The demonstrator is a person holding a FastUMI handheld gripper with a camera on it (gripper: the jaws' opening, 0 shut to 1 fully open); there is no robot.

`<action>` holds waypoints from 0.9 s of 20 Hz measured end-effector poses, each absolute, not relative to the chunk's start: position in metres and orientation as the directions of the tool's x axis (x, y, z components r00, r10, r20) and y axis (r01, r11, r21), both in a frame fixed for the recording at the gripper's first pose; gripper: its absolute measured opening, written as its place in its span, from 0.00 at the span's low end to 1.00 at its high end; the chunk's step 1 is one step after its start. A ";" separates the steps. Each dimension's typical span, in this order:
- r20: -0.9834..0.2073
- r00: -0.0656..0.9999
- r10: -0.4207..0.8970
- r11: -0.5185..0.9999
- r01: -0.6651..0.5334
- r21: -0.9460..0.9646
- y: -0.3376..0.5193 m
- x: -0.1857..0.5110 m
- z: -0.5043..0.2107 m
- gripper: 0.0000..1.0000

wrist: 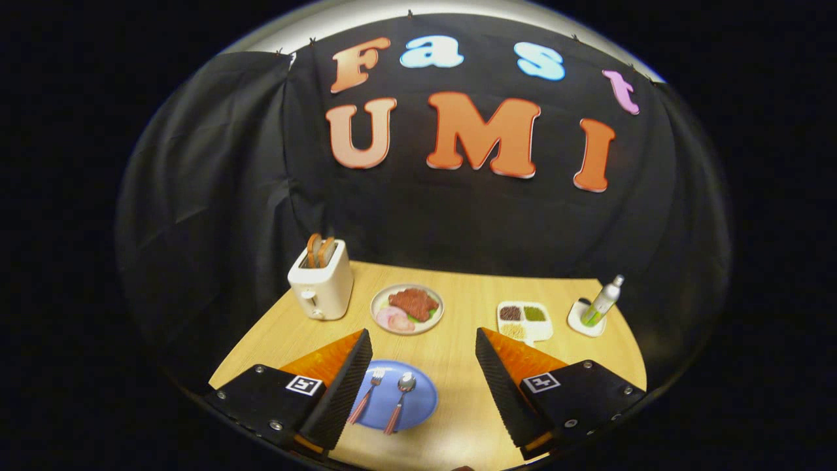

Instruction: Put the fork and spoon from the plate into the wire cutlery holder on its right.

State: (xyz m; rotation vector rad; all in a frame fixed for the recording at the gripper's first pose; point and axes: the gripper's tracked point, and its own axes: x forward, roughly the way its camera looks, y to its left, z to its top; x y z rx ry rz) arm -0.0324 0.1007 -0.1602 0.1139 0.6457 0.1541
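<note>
The gripper (422, 356) hangs wide open over the wooden table (458, 418), holding nothing. The blue plate (418, 402) sits near the table's front edge, its left rim tucked behind the left finger, with the fork (367, 395) and spoon (399, 400) lying side by side on it. Further back there's a toaster (322, 285) with bread, a plate of food (407, 308), a seasoning tray (524, 320) and a spray bottle (602, 301) that's kinda small to make out.

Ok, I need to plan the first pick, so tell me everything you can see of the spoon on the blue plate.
The spoon has a shiny silver bowl and a pinkish copper-looking handle. It lies flat on the blue plate, bowl pointing away toward the food plate, handle toward the gripper. The fork lies alongside it, apart. It sits between the open fingers, nearer the left one; neither touches it.
</note>
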 end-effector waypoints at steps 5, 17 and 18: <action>-0.811 0.545 0.213 0.977 -0.114 0.180 0.127 -0.050 -0.238 0.85; -0.978 0.085 0.193 0.981 -0.055 0.189 0.153 -0.078 -0.361 0.61; -0.979 0.056 0.195 0.980 -0.047 0.192 0.156 -0.080 -0.369 0.59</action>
